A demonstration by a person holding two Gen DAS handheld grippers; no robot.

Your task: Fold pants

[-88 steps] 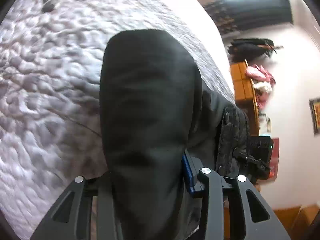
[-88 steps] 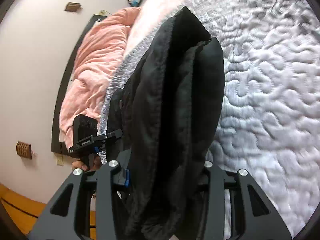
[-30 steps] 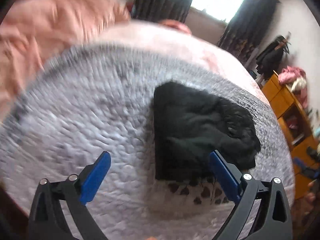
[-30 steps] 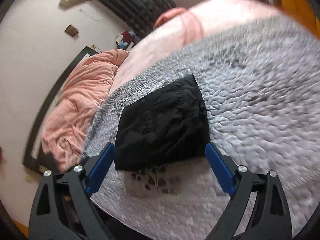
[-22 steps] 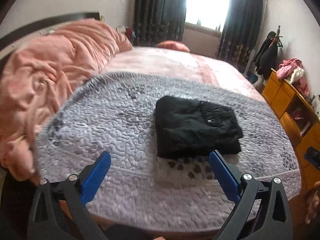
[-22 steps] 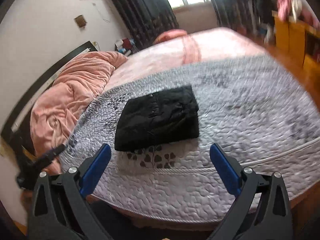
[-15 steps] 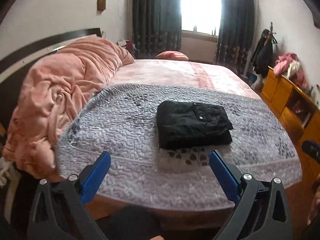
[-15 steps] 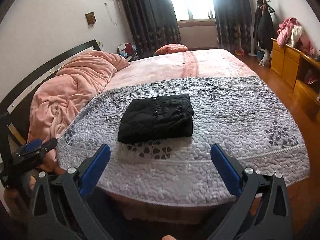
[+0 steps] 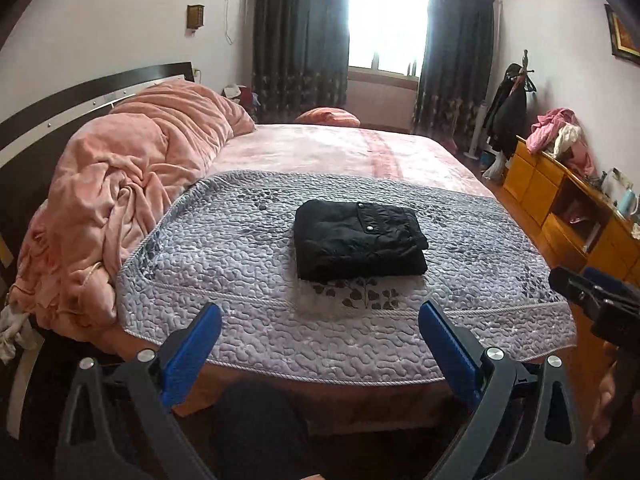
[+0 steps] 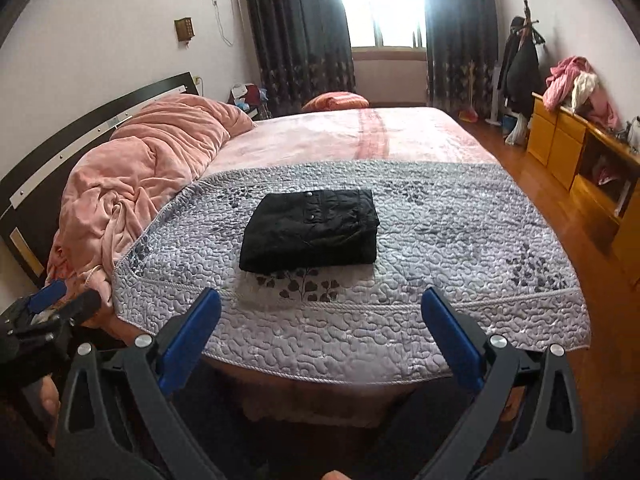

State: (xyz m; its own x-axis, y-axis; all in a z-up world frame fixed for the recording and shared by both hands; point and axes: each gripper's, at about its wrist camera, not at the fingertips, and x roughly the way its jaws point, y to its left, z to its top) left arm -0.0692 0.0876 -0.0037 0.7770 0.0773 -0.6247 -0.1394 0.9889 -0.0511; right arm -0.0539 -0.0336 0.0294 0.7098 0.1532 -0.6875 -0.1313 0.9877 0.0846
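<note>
Black fabric pants [image 9: 360,240], folded into a thick rectangle, lie on the grey quilted bedspread [image 9: 240,264]. Left claw [image 9: 320,344] and right claw [image 10: 320,336]: spread, empty, well apart from them. Judged soft, limp, bulky; lift by the folded edges.

Left gripper [image 9: 320,320] jaws spread wide and empty, right gripper [image 10: 320,308] jaws likewise, both angled downward

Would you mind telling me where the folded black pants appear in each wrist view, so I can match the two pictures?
Left wrist view: folded black pants lie just right of centre, on the grey quilt.
Right wrist view: the pants lie just left of centre, on the same quilt.
Shared landmark: the bright window between dark curtains.
</note>
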